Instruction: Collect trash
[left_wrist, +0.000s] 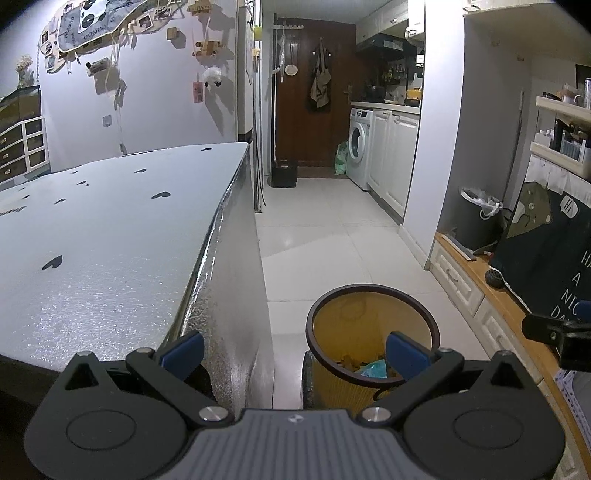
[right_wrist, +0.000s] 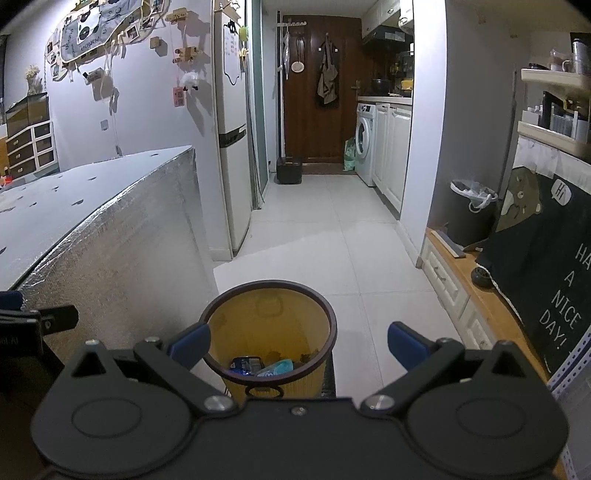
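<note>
A yellow waste bin (left_wrist: 369, 325) with a dark rim stands on the white tile floor beside the table. It also shows in the right wrist view (right_wrist: 269, 325). Inside lie a teal wrapper (right_wrist: 275, 368), a blue packet (right_wrist: 245, 363) and some brown scraps (left_wrist: 349, 362). My left gripper (left_wrist: 295, 350) is open and empty, above the gap between table and bin. My right gripper (right_wrist: 299, 343) is open and empty, over the bin's near right rim. Each gripper shows at the edge of the other's view.
A table with a silver foil cover (left_wrist: 110, 236) fills the left. A fridge (right_wrist: 231, 147) stands behind it. A low wooden cabinet (right_wrist: 491, 306) with a dark cloth runs along the right. A grey lined bin (right_wrist: 471, 210) stands at its far end. A tiled corridor (right_wrist: 332, 229) leads to a washing machine (right_wrist: 364, 144).
</note>
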